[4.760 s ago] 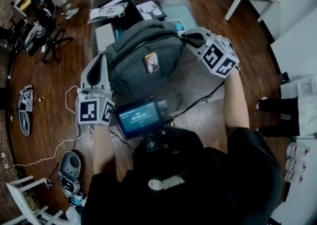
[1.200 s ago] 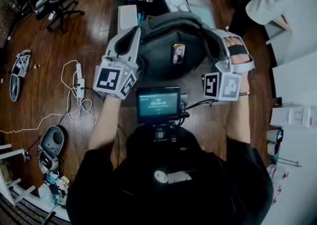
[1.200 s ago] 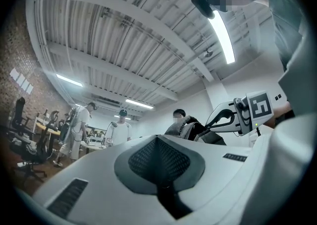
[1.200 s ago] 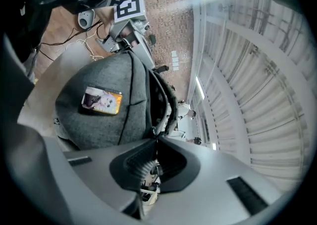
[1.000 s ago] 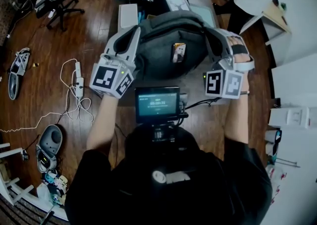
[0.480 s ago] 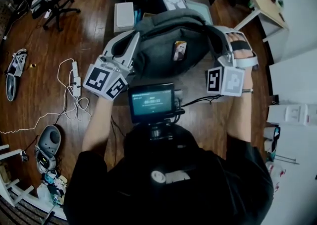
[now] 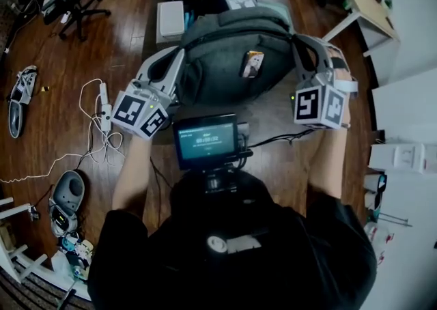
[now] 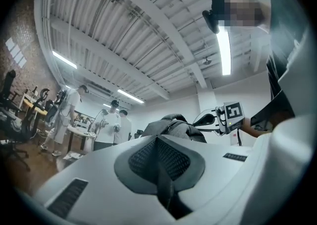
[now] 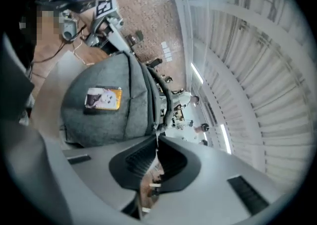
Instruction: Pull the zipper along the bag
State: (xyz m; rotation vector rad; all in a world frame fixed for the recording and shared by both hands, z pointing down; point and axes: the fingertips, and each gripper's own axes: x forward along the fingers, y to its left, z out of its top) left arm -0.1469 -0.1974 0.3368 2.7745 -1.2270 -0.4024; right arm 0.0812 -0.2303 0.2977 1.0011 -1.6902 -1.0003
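Right gripper [image 9: 157, 139]: jaws nearly together, seemingly pinching zipper pull [image 9: 156, 130] at right end of bag [image 7: 218, 56]; pull tiny, hard to confirm. Left gripper [image 8: 157, 139]: jaws pressed together, nothing visible between them, just beside bag's left end. Bag grey, rounded, picture card [image 7: 253, 64] on front, mid-table. Bare table [image 7: 273, 114] strip toward near edge. White box [image 7: 171, 19] near far-left corner.

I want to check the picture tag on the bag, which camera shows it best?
The right gripper view: the tag is large and faces the camera. The head view shows it small. The left gripper view shows only the top of the bag.
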